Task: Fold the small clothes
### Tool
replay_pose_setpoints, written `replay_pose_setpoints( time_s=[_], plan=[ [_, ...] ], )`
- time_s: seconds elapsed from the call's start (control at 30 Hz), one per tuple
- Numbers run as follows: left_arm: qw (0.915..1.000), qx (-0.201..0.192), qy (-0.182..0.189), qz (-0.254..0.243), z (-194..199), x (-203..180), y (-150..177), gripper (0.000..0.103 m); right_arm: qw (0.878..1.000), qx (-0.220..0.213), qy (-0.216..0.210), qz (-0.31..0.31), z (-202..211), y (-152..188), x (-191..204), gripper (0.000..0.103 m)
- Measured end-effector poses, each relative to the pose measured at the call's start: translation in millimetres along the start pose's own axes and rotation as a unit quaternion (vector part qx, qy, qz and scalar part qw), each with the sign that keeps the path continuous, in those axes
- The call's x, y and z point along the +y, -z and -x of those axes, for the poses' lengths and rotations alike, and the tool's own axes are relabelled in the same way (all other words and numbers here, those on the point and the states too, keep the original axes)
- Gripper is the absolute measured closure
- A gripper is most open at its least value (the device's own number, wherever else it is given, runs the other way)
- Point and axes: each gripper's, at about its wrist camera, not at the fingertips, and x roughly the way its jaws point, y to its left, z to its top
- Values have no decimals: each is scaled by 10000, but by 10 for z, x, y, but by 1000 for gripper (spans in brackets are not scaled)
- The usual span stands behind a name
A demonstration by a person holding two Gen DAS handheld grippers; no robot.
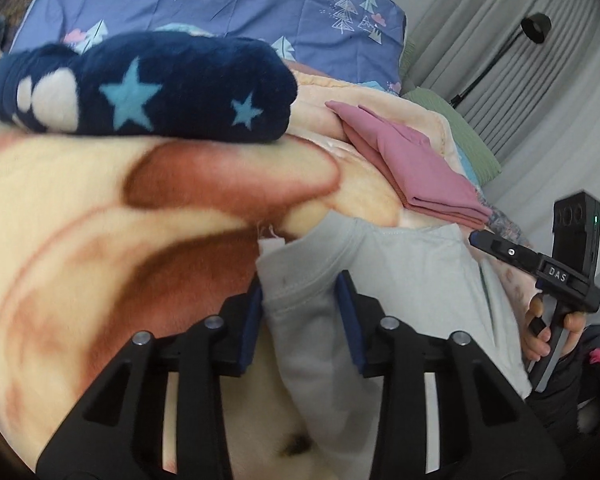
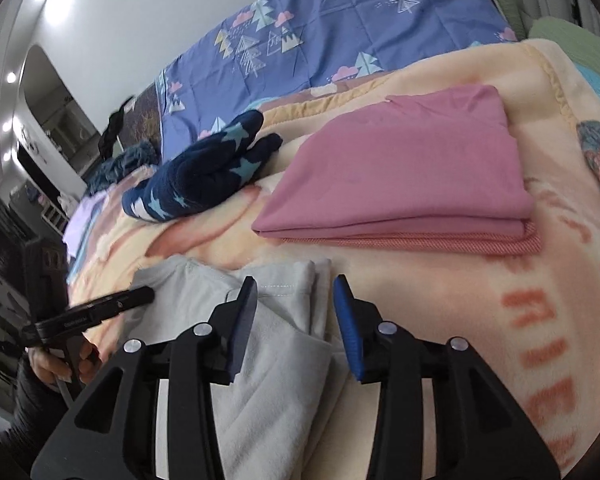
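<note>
A light grey garment (image 1: 400,296) lies on the cream fleece blanket (image 1: 80,208); it also shows in the right wrist view (image 2: 268,360), partly folded. My left gripper (image 1: 300,292) is open, its blue pads either side of the garment's hemmed edge. My right gripper (image 2: 296,296) is open over the garment's folded right edge. A folded pink garment (image 2: 404,176) lies beyond it. A folded navy star-print fleece piece (image 1: 148,88) lies at the back left.
A blue tree-print quilt (image 2: 340,32) covers the far side of the bed. Grey curtains (image 1: 520,40) and a black floor lamp (image 1: 534,26) stand at the right. The blanket (image 2: 480,300) stretches to the right with orange lettering.
</note>
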Motion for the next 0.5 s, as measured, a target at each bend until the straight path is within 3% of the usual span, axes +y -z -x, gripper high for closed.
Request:
replay_pose_setpoints(
  time_s=[0.03, 0.07, 0.17, 0.23, 0.27, 0.3, 0.33, 0.4, 0.5],
  plan=[
    [10000, -51, -13, -40, 18, 0, -20, 82, 9998, -22, 166, 48, -37, -1, 11, 88],
    [9999, -110, 16, -75, 50, -13, -28, 85, 9995, -48, 293, 53, -62, -1, 11, 102],
    [9980, -454, -51, -429, 204, -142, -26, 86, 9991, -385, 185, -71, 30, 29, -23, 102],
    [9961, -516, -175, -697, 214, -202, -32, 86, 9991, -372, 215, -48, 17, 21, -48, 102],
    [9962, -407, -285, -717, 140, -183, -40, 86, 9990, -319, 287, -102, -25, 18, -82, 103],
    [9962, -301, -401, -706, 66, -159, -32, 85, 9973, -265, 658, -204, -93, 24, -166, 103],
    [9952, -204, -570, -770, -8, -145, -12, 81, 9961, -200, 805, -301, -136, 27, -229, 103],
    [9936, -194, -720, -849, -36, -140, 43, 76, 9953, -173, 423, -852, -79, 77, -430, 103],
    [9941, -449, -635, -761, 189, -155, 100, 59, 9959, -529, 296, -678, 274, 115, -345, 103]
  ],
)
